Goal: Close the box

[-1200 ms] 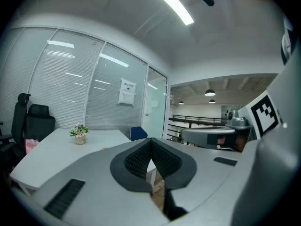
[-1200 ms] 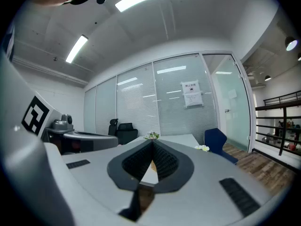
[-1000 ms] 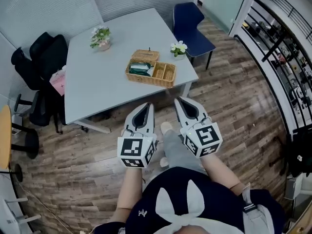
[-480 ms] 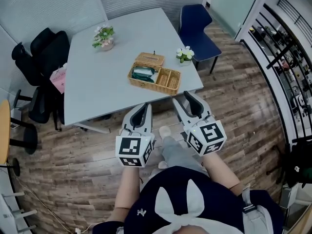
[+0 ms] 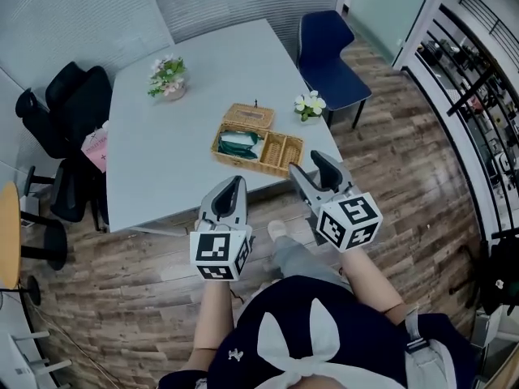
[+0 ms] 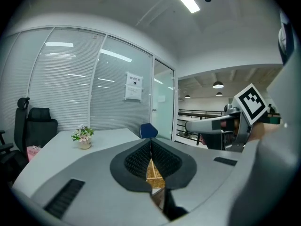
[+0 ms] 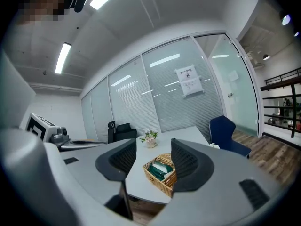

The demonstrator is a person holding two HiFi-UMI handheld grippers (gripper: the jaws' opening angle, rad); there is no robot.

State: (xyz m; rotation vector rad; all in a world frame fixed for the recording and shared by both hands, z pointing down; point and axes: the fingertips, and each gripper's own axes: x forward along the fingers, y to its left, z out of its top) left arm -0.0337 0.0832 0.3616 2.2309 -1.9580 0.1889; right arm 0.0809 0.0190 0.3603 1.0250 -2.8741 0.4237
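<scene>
At the far left a black office chair (image 5: pixel 61 116) sits beside the smooth pale grey desk (image 5: pixel 154 160), and a small pot of flowers (image 5: pixel 168 78) stands towards the desk's far side. The left gripper (image 5: pixel 233 183) hovers short of the desk's near edge, its ribbed dark fingers pressed together on nothing. Both grippers are nearer the desk than a second ago, so the approach looks under way, with no contact yet. The box (image 5: pixel 258 144), a rectangular woven wicker basket with compartments, one holding a green packet (image 5: pixel 236 143), stands near the desk's near right edge. Its flat wicker lid (image 5: pixel 248 116) is swung open on the far side. The right gripper (image 5: pixel 309 167) is just short of the box. Its fingers have just been opening and now stand wide and empty, framing the box, probably in readiness for the lid. Farther right stands a blue chair (image 5: pixel 328 47).
</scene>
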